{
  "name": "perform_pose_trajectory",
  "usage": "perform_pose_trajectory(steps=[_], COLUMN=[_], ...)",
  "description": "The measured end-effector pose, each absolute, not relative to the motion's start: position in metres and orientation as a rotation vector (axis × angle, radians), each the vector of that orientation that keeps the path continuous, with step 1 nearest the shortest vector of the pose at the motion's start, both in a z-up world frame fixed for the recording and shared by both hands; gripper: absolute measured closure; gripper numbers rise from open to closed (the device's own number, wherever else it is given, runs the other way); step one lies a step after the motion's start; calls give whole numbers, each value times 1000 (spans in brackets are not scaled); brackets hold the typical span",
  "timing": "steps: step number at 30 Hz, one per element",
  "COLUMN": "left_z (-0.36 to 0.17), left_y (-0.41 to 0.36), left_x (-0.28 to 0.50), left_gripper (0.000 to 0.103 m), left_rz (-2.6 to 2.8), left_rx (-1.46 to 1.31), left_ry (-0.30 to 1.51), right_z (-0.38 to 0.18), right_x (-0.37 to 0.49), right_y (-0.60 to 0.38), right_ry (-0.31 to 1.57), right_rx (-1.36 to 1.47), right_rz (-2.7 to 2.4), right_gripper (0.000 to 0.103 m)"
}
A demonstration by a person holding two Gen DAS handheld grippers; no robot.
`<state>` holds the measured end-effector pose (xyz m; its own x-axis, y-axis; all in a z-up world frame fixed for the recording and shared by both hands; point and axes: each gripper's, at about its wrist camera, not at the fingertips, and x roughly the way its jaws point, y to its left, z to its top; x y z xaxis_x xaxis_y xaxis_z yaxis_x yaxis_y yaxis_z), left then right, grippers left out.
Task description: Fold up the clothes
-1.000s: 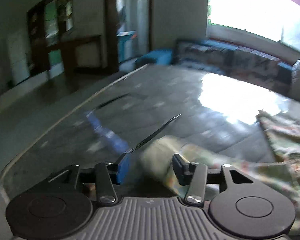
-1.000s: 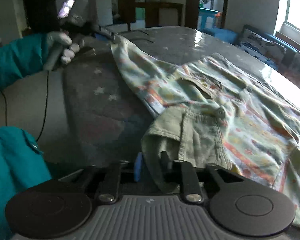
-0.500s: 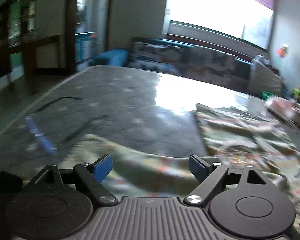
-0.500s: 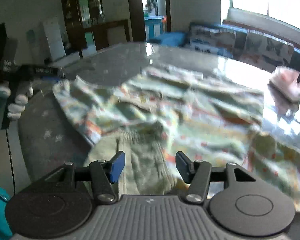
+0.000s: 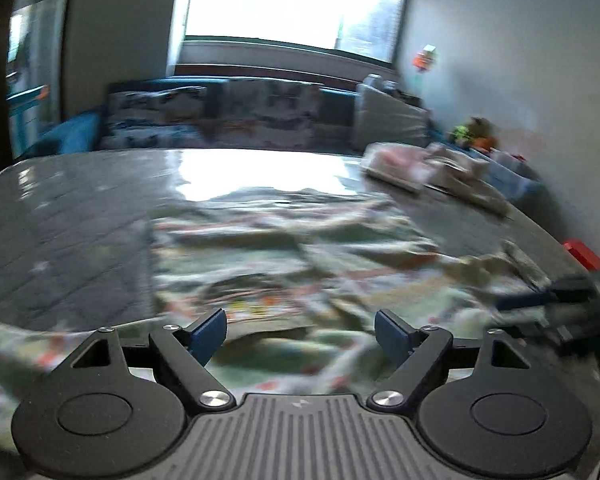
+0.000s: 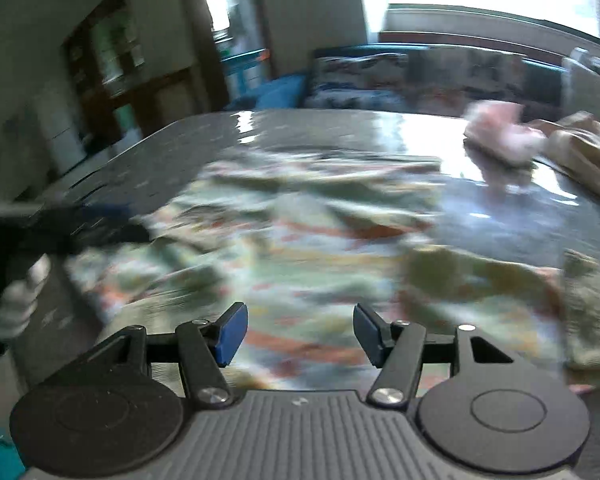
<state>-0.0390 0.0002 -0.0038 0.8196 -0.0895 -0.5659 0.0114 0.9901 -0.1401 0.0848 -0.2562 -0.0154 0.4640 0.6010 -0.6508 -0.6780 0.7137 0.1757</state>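
Note:
A pale green shirt with an orange print (image 5: 284, 264) lies spread on the glossy grey table (image 5: 60, 220), blurred by motion. My left gripper (image 5: 300, 328) hovers over the shirt's near edge. Its jaws are wide apart and closing a little, with nothing between the pads. In the right wrist view the same shirt (image 6: 300, 240) fills the middle. My right gripper (image 6: 300, 330) is above it, jaws opening, nothing held. A gloved hand (image 6: 16, 300) holding the other gripper shows at the left edge.
A folded pink garment (image 6: 500, 136) and a beige one (image 6: 580, 148) sit at the table's far right. A patterned sofa (image 5: 220, 120) stands behind the table under a bright window. Something red (image 5: 580, 254) lies past the table's right edge. Bare tabletop (image 6: 172, 148) lies left of the shirt.
Both grippers were shut on shirt fabric a second ago; both have let go and opened. Both views have swung toward the window, and the shirt now lies flatter.

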Motion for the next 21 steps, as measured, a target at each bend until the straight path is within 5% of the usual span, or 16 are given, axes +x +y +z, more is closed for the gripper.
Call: perform_pose_trajectory(steps=[10,21], left_z=[-22,-37], left_y=[-32,-35], left_x=[-32,-36], left_gripper=[20,19], left_rz=[-142,-156], left_rx=[-72,-26], left_ry=[679,742], right_z=[-39,-39], right_x=[161,178], right_y=[-347,-391], right_ry=[789,723], right_rx=[75,-80], right_rz=[475,89], right_gripper=[43,38])
